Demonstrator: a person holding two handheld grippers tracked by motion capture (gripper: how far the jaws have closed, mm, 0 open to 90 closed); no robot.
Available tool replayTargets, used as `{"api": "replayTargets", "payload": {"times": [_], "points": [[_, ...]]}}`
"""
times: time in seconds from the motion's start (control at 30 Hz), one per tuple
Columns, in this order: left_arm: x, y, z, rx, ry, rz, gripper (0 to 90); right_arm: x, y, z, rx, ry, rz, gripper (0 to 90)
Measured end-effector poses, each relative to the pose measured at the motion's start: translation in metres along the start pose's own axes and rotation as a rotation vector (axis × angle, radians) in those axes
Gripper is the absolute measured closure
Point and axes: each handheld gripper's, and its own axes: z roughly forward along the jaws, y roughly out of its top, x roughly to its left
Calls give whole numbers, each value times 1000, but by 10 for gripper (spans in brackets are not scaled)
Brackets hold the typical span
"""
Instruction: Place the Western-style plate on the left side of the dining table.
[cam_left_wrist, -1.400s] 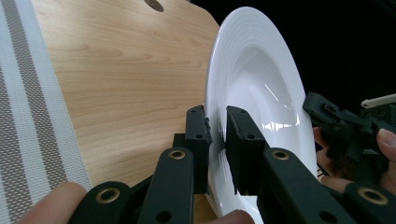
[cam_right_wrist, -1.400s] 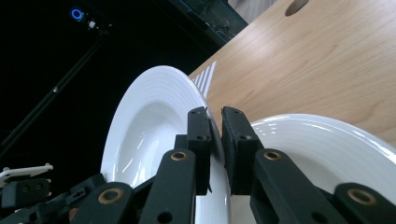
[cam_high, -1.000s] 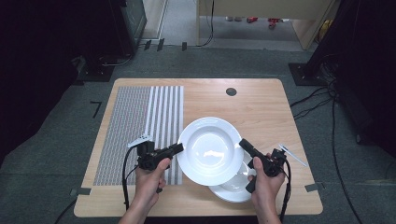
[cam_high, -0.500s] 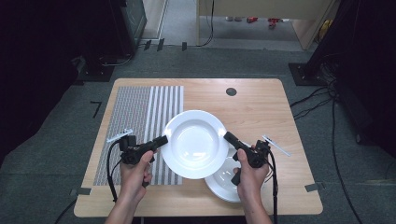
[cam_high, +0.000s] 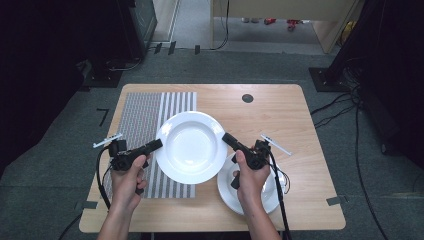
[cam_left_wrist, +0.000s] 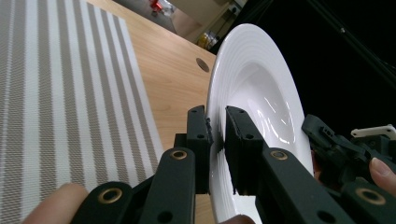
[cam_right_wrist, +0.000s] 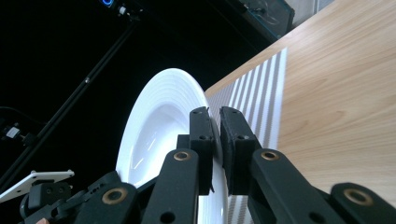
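Note:
A wide-rimmed white plate (cam_high: 191, 146) hangs above the table, partly over the striped placemat (cam_high: 150, 120). My left gripper (cam_high: 156, 145) is shut on its left rim and my right gripper (cam_high: 226, 138) is shut on its right rim. In the left gripper view the plate's rim (cam_left_wrist: 215, 93) runs between the two black pads, with the left gripper (cam_left_wrist: 217, 135) pinching it. The right gripper (cam_right_wrist: 215, 140) view shows the same grip on the plate (cam_right_wrist: 154, 126) from the other side. A second white plate (cam_high: 227, 189) lies flat on the wood under my right hand.
The wooden table (cam_high: 280, 115) has a round black cable hole (cam_high: 247, 98) near its far edge. Dark stands and cables surround the table on the grey floor. The table's right and far parts are bare wood.
Both grippers have carried the upper plate to the left, off the lower plate and partly over the striped placemat. The lower plate stays where it was.

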Motion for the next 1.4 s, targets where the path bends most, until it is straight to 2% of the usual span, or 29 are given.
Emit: {"api": "replayTargets", "payload": {"times": [0.17, 0.33, 0.67, 0.93, 1.07, 1.4], "points": [[12, 8, -9, -10, 14, -16, 812, 8, -4, 19, 16, 10, -3, 855], [22, 17, -16, -6, 34, -1, 812, 11, -8, 35, 27, 10, -2, 852], [46, 30, -27, -28, 59, -31, 818, 13, -18, 68, 53, 18, 33, 851], [68, 37, -30, -43, 92, -56, 815, 14, -26, 97, 85, 0, 28, 850], [80, 39, -30, -53, 102, -74, 818, 12, -30, 111, 103, -14, 14, 847], [109, 42, -19, -77, 131, -111, 820, -3, -35, 143, 154, -32, 56, 849]]}}
